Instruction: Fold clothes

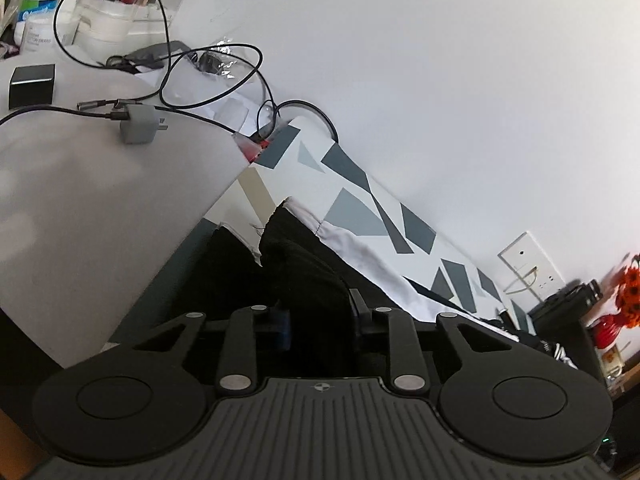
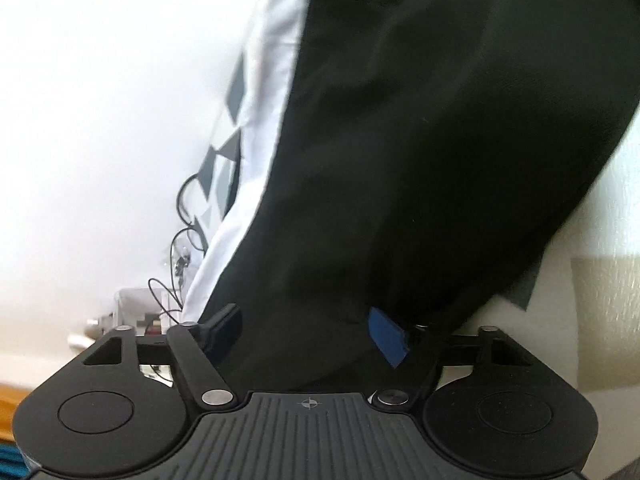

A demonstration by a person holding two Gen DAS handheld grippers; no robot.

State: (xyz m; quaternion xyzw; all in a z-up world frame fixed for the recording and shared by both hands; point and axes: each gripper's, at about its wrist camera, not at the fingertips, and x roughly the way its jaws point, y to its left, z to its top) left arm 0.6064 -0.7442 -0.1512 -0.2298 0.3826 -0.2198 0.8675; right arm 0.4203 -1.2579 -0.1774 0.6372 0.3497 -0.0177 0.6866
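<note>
left gripper (image 1: 320, 316) is clamped on a bunched fold of the black garment (image 1: 304, 276), which lies on a white cloth with grey shapes (image 1: 360, 200). beside it on the left, a white table (image 1: 80, 184) with a grey charger plug (image 1: 138, 124) and black cables (image 1: 216, 80); bottles further back. right gripper (image 2: 308, 332) has its jaws set wide with the same black garment (image 2: 440, 140) between them, the pads probably not pressing it, hard to tell in the blur. white wall (image 1: 440, 60) behind.
</note>
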